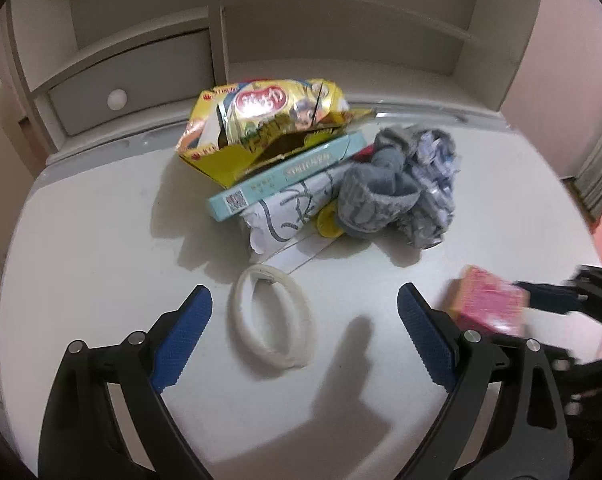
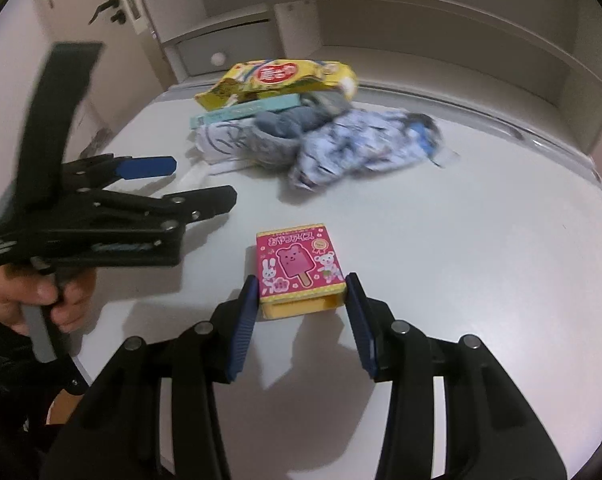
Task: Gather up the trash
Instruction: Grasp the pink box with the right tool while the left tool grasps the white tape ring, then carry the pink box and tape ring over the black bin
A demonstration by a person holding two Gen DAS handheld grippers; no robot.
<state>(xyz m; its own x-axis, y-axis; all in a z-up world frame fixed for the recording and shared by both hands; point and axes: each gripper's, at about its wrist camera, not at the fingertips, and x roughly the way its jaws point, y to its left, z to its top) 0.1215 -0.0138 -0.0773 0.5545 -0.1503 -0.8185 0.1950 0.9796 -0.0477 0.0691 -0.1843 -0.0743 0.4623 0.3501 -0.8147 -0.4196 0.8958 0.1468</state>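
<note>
Now my right gripper [image 2: 301, 312] clamps its blue pads on the two sides of the pink box [image 2: 299, 266], low on the white table [image 2: 481, 260]. My left gripper [image 1: 305, 336] stands wide open with nothing held, the white ring [image 1: 271, 322] lying flat between its fingers. Behind, well apart, the yellow snack bag [image 1: 269, 120] tops a heap with a pale blue box [image 1: 285, 174] and grey cloth [image 1: 381, 188].

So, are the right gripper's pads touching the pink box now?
Touching. In the right wrist view, both blue pads of the right gripper press against the sides of the pink box, with no gap visible.
</note>
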